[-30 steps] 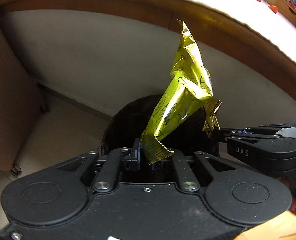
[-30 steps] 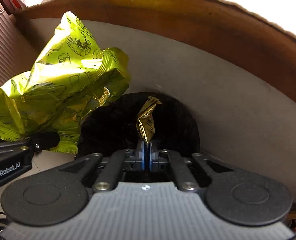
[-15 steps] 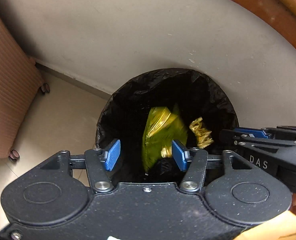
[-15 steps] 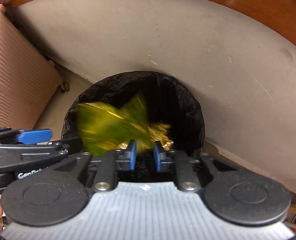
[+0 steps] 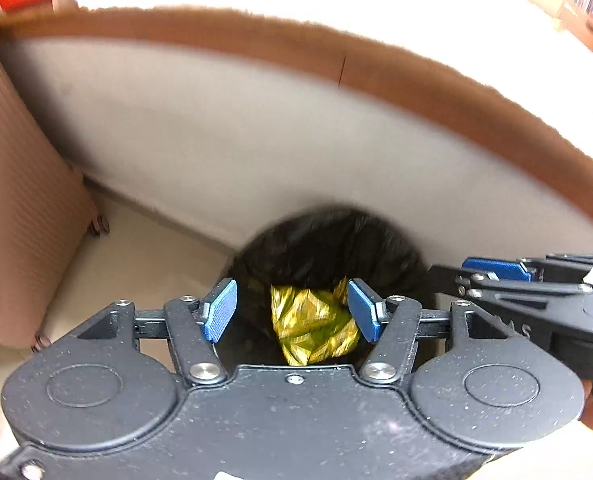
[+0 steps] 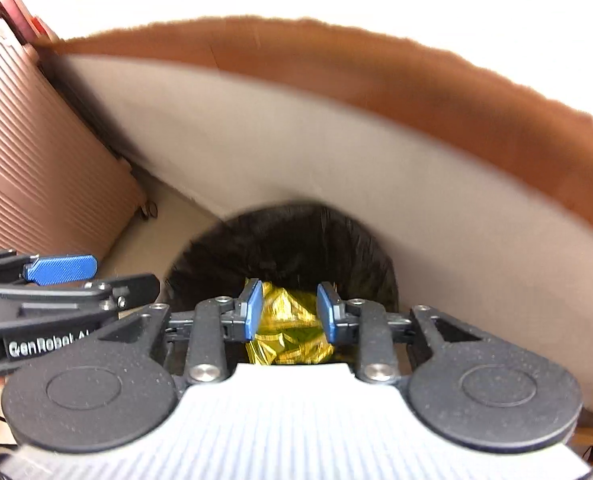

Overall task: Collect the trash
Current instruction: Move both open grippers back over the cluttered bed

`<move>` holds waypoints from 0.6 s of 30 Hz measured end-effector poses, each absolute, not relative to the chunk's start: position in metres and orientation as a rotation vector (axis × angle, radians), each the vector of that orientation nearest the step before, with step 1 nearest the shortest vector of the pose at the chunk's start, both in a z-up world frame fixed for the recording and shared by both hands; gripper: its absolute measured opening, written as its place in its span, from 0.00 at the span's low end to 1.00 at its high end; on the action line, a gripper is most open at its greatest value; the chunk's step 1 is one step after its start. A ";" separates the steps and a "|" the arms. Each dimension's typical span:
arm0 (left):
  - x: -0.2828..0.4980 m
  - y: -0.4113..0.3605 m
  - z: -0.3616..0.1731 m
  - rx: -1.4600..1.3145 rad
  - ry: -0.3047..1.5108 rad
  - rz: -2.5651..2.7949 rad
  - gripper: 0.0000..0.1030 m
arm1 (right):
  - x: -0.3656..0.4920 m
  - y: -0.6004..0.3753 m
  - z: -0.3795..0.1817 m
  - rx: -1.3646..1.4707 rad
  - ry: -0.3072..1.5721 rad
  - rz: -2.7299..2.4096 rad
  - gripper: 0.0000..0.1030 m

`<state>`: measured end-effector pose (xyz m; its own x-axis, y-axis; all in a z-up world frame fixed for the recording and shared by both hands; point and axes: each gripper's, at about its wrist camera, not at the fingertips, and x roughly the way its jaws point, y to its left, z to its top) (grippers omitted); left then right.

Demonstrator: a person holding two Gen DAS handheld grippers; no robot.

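Both your tongs hang spread and empty above the black-lined bin [image 5: 328,248]. The left tongs [image 5: 292,310] have their blue pads wide apart; the right tongs [image 6: 290,312] are parted less, with nothing between the pads. The crumpled yellow-green wrapper [image 5: 312,324] lies down inside the bin, below and ahead of both tongs, touching neither; in the right wrist view it shows as a gold-green wad [image 6: 288,332] framed by the pads. It has no clear long axis now, being bunched up. So this piece looks delivered, and the bin is not where your next grasp lies. Any further trash would be up on the tabletop [image 5: 376,8] beyond the brown edge, above and ahead of you; the blur hides what lies there. Neither hand is plainly nearer, as they sit side by side over the bin.
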<state>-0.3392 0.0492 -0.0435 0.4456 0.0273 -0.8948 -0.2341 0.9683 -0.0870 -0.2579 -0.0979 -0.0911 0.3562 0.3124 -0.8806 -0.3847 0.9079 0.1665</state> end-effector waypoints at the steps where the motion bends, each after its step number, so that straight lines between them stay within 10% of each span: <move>1: -0.337 0.050 -0.029 -0.210 1.077 0.158 0.62 | -0.258 -0.100 -0.075 -0.069 1.095 0.456 0.49; 10: -0.291 0.045 0.091 -0.233 0.801 0.066 0.94 | -0.235 -0.148 0.050 0.034 0.860 0.437 0.62; 18: -0.196 0.016 0.131 -0.285 0.677 0.091 0.96 | -0.153 -0.212 0.097 0.038 0.754 0.307 0.62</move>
<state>-0.1958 0.0158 0.1308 0.7770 -0.0092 -0.6294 -0.1751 0.9573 -0.2301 -0.1530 -0.2123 0.0971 0.6862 0.2879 -0.6680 -0.2611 0.9546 0.1432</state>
